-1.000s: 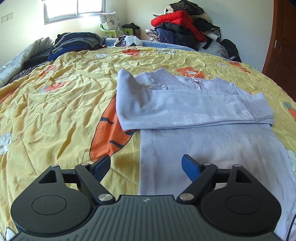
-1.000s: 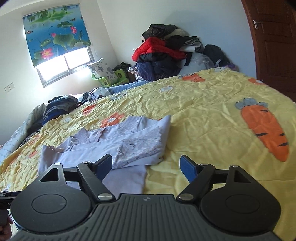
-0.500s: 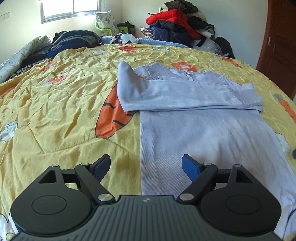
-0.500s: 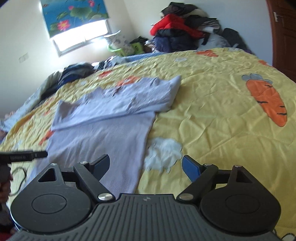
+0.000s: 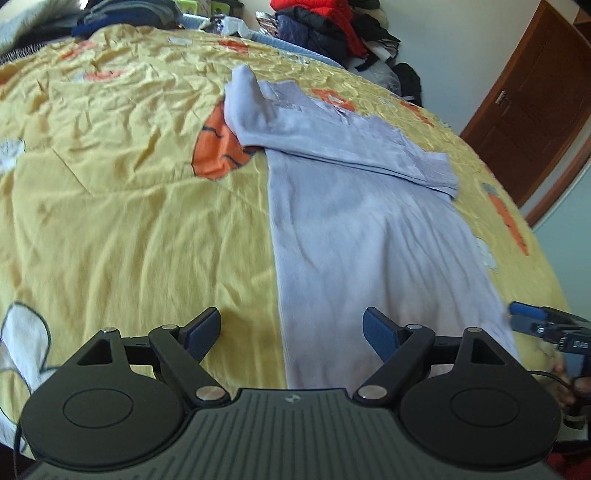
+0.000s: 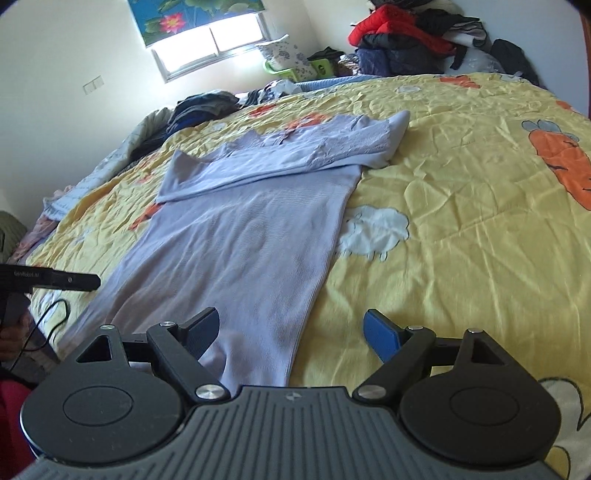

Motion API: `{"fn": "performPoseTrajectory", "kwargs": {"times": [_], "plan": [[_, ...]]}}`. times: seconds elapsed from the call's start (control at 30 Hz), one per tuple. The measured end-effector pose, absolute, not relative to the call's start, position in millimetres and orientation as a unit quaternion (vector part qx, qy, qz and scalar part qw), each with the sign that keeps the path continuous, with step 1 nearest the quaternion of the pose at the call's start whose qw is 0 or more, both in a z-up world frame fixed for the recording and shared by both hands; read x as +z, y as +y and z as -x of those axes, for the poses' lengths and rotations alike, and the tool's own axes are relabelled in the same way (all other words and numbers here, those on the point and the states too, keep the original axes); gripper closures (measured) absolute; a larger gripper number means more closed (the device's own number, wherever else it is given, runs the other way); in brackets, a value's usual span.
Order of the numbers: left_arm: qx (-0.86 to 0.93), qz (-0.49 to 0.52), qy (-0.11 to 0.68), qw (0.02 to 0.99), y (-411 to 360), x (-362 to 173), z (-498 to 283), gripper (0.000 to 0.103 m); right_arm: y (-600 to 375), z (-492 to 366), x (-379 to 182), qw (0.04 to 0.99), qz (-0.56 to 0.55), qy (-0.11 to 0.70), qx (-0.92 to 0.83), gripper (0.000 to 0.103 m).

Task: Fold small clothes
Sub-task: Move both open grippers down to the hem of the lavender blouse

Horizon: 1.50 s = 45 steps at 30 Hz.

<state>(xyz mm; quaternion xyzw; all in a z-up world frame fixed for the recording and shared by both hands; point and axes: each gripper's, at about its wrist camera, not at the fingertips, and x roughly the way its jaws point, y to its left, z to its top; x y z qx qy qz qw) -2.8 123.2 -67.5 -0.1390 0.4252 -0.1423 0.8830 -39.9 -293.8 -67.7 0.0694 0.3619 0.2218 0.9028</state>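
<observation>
While flat on bedspread (image 6: pixel 461 229), lavender top (image 6: pixel 236 251), sleeves folded across

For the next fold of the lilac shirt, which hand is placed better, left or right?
Neither clearly. The open left claw straddles the lilac shirt's near left edge, and the open right claw straddles its near right edge. Probably both lift the hem together.

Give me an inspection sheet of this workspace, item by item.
Surface: yellow quilted bedspread with carrot and sheep prints, wrinkled.
Job's things: pale lilac long-sleeved knit top lying flat, sleeves folded across the chest, lower body still unfolded.
Clutter: heap of red and dark jackets; pile of dark clothes.
Grippers: left gripper open over the hem's left edge; right gripper open over its right edge; both empty.
Cables: thin black cable.
Surroundings: window with floral blind; brown wooden door.
</observation>
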Motion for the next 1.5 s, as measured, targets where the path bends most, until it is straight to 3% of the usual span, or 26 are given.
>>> {"fn": "performPoseTrajectory", "kwargs": {"times": [0.2,0.37,0.87,1.17,1.23,1.33,1.43,1.5], "plan": [[-0.235,0.118,0.448,0.855,114.6,-68.8,19.3,0.018,-291.5,50.1,-66.3,0.888,-0.052,0.377,0.257,0.019],[-0.285,0.093,0.445,0.844,106.6,-72.3,29.0,0.0,-299.4,52.1,-64.9,0.881,-0.079,0.381,0.269,0.019],[-0.349,0.226,0.418,0.808,111.4,-88.3,13.7,0.0,-330.5,43.8,-83.3,0.795,-0.258,0.401,0.376,0.019],[-0.361,0.237,0.413,0.801,106.6,-92.6,10.3,0.002,-307.4,34.3,-80.6,0.781,-0.249,0.41,0.4,0.019],[-0.36,0.234,0.413,0.803,106.7,-92.4,10.8,0.003,-301.6,30.0,-80.9,0.779,-0.251,0.411,0.401,0.022],[-0.354,0.226,0.411,0.809,107.2,-91.5,12.5,0.009,-296.5,25.5,-83.1,0.782,-0.252,0.413,0.393,0.036],[-0.341,0.202,0.413,0.82,105.8,-88.4,14.4,0.026,-300.8,26.0,-87.8,0.783,-0.26,0.419,0.38,0.052],[-0.332,0.18,0.414,0.828,105.5,-86.7,16.0,0.046,-306.0,28.0,-93.3,0.781,-0.274,0.426,0.366,0.073]]}}
